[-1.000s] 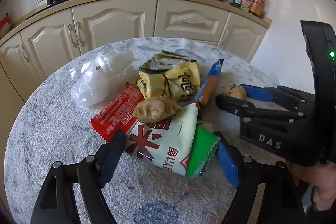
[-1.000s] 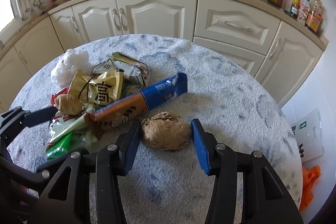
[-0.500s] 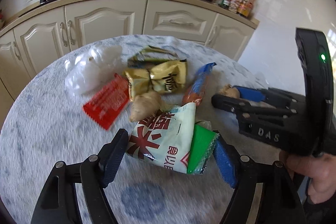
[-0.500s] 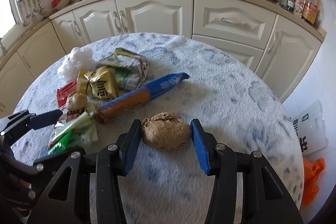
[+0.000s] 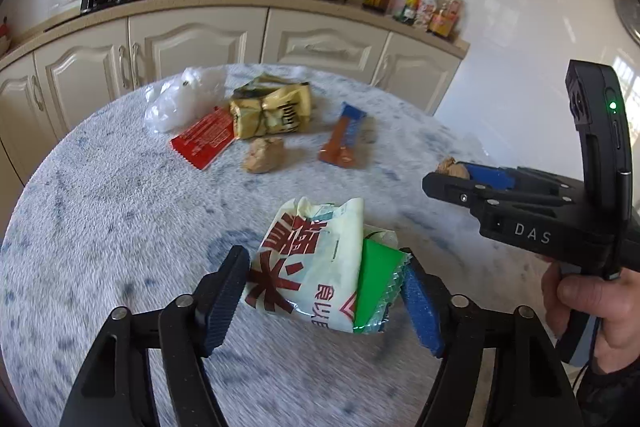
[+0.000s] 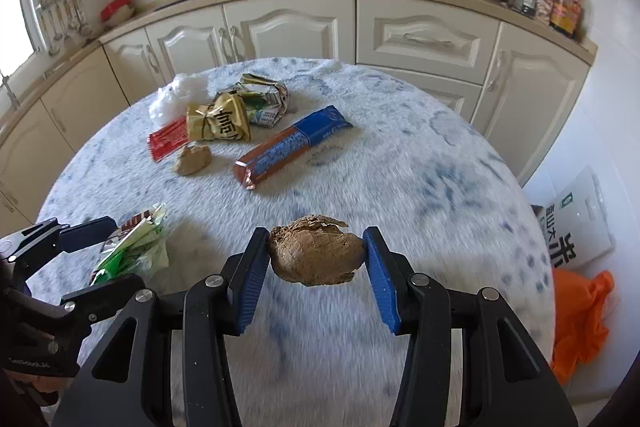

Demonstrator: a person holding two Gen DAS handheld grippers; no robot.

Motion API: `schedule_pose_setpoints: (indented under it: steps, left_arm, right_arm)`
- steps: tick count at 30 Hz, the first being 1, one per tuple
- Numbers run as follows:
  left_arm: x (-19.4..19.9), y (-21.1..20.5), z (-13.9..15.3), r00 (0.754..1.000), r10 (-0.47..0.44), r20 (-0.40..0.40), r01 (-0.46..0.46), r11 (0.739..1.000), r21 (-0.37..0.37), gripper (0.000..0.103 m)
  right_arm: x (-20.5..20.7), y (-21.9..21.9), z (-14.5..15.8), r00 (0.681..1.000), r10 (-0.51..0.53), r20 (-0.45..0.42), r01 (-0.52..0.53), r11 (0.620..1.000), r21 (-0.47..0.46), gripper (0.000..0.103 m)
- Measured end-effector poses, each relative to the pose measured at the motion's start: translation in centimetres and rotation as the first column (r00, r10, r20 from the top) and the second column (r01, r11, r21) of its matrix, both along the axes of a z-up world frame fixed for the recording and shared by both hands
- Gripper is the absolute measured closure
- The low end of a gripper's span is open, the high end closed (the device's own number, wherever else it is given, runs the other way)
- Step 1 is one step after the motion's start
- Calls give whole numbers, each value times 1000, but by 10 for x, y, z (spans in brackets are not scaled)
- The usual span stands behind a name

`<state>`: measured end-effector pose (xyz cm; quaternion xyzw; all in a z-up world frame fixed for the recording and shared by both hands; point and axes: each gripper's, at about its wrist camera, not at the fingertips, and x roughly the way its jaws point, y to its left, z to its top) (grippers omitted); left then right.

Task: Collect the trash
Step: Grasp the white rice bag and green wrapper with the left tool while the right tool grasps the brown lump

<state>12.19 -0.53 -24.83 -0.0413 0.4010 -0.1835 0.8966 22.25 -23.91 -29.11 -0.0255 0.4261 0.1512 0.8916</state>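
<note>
Two bits are in hand, the left gripper [image 5: 326, 297] just closing on white and green wrappers [image 5: 320, 267], the right gripper [image 6: 316, 267] clamping a brown lump [image 6: 315, 251], while five pieces [image 5: 256, 119] lie far across the table [image 5: 100, 207].

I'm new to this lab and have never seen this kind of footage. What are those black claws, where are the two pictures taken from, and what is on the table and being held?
There is no robot here: a person holds a two-finger gripper in each hand, and each gripper carries a wide-angle camera that looks forward along its fingers. One picture comes from the left gripper, the other from the right gripper. The left one's jaws have just been closing, and they now pinch a white and green wrapper bundle. The right one is shut on a brown crumpled lump.

On the round table lie a red wrapper, a yellow snack bag, a clear plastic bag, a blue and orange wrapper and a second brown lump.
</note>
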Motion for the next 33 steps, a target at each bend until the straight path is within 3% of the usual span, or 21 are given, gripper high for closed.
schedule_pose_setpoints:
  steps: [2,6,9,10,11,15,18,20,33]
  left_arm:
    - [-11,-5,4,1000,-11,19,10,1000,14,58]
    - [-18,-19,0,1000,-12,10,12,997,70,52]
    - [-20,-20,1,999,37,6,-37,996,84,29]
    - [-19,-20,3,998,64,10,-65,993,102,7]
    - [-21,-18,4,995,92,25,-94,990,109,1]
    - [-21,-16,-5,992,121,-25,-117,986,118,1]
    - [-13,-17,-8,994,95,-59,-90,993,81,14]
    - [-14,-26,-8,996,73,-45,-68,991,116,30]
    - [-33,-42,2,1000,1,-3,-1,994,107,40]
  right_arm:
    - [-12,-5,4,1000,-7,9,7,1000,8,54]
    - [-31,-14,6,1000,-22,6,22,1000,11,54]
    - [-43,-17,4,1000,-26,-1,26,1000,10,54]
    - [-46,-17,4,1000,-25,0,25,1000,10,54]
    - [-49,-18,5,1000,-25,2,25,1000,13,54]
    - [-56,-22,6,1000,-20,8,20,1000,22,54]
    - [-58,-23,8,1000,-20,14,20,999,29,54]
    - [-61,-24,10,1000,-18,19,18,999,33,54]
    - [-83,-46,27,996,-60,59,56,997,56,54]
